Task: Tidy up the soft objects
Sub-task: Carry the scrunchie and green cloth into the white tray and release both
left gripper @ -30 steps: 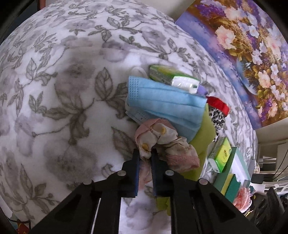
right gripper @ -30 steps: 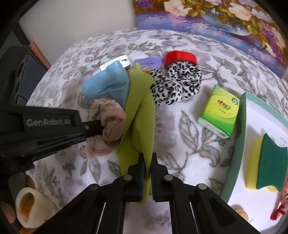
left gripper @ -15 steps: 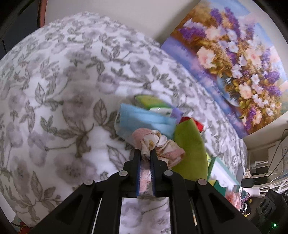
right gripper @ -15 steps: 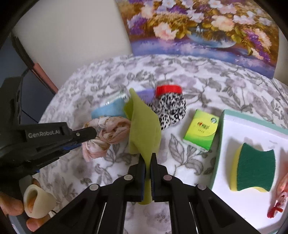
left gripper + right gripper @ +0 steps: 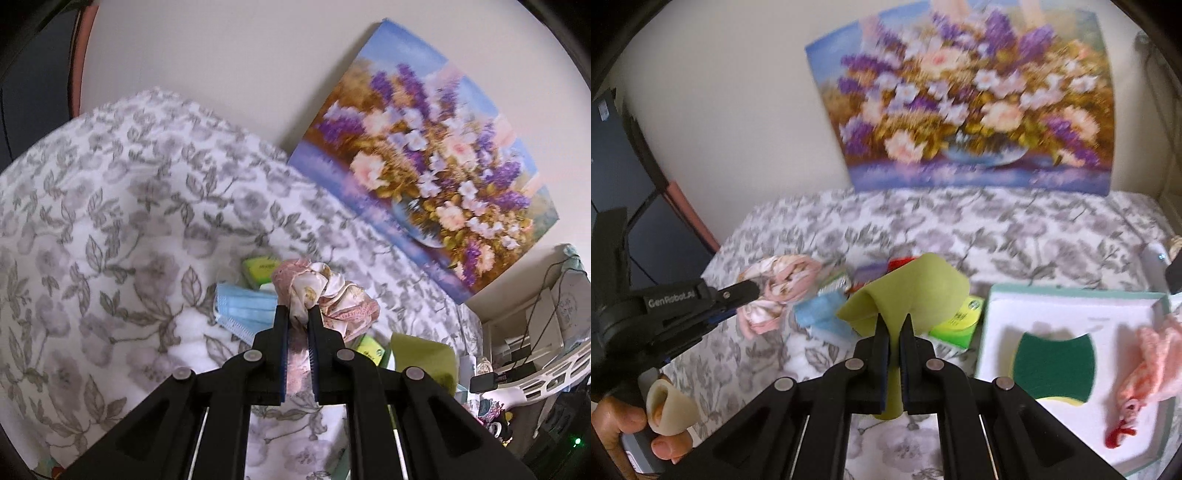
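Left claw (image 5: 298,314) tilted down, clamping scrunchie (image 5: 325,291)

A floral painting (image 5: 964,107) leans against the pale wall (image 5: 738,92) in front of me, its lower edge meeting the far edge of the bed cover (image 5: 110,221), which is white with a grey leaf print. At the left edge of the bed I see a pink board (image 5: 690,210) and a dark panel (image 5: 613,155) standing beside it. Past the bed's right edge, white shelving (image 5: 532,325) carries black cables (image 5: 550,295).
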### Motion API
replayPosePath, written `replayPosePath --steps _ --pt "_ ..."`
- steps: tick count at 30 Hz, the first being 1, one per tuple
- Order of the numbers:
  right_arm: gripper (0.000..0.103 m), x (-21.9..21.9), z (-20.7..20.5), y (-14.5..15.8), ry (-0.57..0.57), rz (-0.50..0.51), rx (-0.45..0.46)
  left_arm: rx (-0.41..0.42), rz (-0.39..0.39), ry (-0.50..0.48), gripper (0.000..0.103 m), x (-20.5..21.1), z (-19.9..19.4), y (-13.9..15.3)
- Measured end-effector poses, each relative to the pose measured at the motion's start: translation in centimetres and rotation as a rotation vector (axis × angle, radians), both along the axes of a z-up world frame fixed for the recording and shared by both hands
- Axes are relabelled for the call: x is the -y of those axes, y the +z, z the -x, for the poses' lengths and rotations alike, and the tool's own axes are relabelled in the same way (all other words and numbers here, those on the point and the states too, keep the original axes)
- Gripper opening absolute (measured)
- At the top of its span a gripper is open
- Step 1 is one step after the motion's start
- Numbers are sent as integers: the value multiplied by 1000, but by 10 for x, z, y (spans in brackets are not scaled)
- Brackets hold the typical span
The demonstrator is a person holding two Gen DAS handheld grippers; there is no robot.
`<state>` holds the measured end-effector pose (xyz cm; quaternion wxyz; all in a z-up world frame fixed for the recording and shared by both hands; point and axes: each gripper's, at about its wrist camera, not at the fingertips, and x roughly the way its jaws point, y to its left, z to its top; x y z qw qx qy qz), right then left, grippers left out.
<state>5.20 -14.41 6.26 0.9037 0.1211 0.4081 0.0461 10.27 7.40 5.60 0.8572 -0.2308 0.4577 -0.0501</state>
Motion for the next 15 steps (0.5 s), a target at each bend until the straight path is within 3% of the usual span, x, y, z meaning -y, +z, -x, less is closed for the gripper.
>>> replayPosePath --steps 7,11,15 --pt "5 34 18 22 -97 30 59 84 -45 -45 10 22 15 29" --pt "5 64 24 21 -182 81 48 99 -67 -84 10 41 21 35" --pt "5 105 35 19 -276 65 34 107 -75 -145 10 67 26 38"
